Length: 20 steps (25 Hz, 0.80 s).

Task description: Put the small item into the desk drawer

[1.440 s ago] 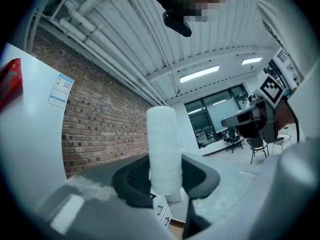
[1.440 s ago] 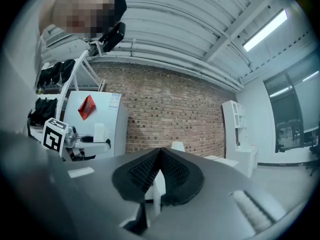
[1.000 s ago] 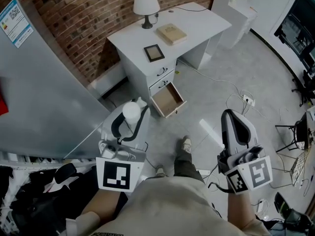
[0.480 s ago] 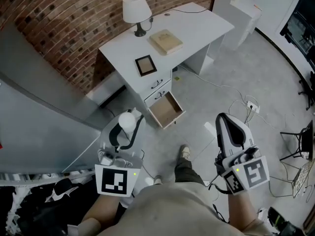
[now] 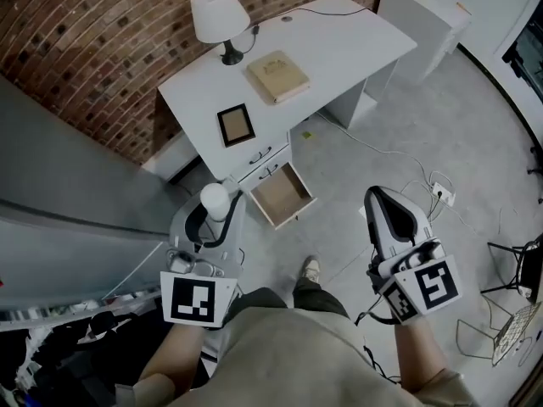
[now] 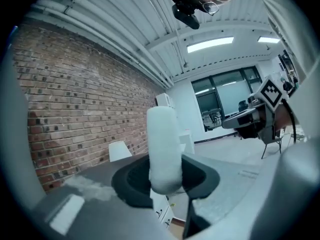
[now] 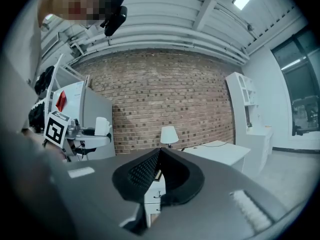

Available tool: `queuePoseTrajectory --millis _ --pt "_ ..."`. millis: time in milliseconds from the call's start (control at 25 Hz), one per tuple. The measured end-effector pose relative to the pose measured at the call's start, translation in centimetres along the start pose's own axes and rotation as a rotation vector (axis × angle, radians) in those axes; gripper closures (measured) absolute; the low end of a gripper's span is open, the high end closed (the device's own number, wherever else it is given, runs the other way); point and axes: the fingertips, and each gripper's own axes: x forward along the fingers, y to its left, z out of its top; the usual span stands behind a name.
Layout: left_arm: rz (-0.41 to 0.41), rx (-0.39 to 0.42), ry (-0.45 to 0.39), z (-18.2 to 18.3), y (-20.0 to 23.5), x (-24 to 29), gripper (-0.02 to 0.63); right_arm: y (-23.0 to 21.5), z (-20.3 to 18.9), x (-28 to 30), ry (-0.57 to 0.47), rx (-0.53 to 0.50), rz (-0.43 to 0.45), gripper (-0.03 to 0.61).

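Small white cylinder (image 6: pixel 162 151) is standing upright, clamped in my left gripper (image 5: pixel 217 217). I'm seeing the open drawer (image 5: pixel 284 195) lying just ahead and to its right, nearer this hand. My right gripper (image 5: pixel 379 200) is hanging pinched together, empty.

Red brick wall (image 5: pixel 85 41), pale grey floor (image 5: pixel 441 117), white cabinet (image 5: pixel 420 19), ceiling strip lights (image 6: pixel 210 44) overhead
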Motion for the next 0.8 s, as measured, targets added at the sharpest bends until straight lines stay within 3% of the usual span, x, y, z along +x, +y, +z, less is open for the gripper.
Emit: queuePoseTrajectory --millis 200,440,640,800 --pt "-0.051 -0.005 0.062 -1.1 -0.8 4.6 0.486 -2.8 -1.8 3.2 0.037 0.017 0.024 0.575" --pt "-0.134 0.015 0.094 -4.5 -0.6 10.1 0.486 -4.8 -5.4 7.3 0.074 0.039 -0.027 0.575" --pt "-0.222 0.12 0.176 -10.8 -0.1 14.7 0.486 -6.3 -10.4 10.8 0.111 0.09 -0.094 0.575" --pt "-0.302 0.142 0.225 -16.9 -1.5 17.9 0.486 -7.7 -16.1 12.8 0.135 0.126 -0.135 0.575"
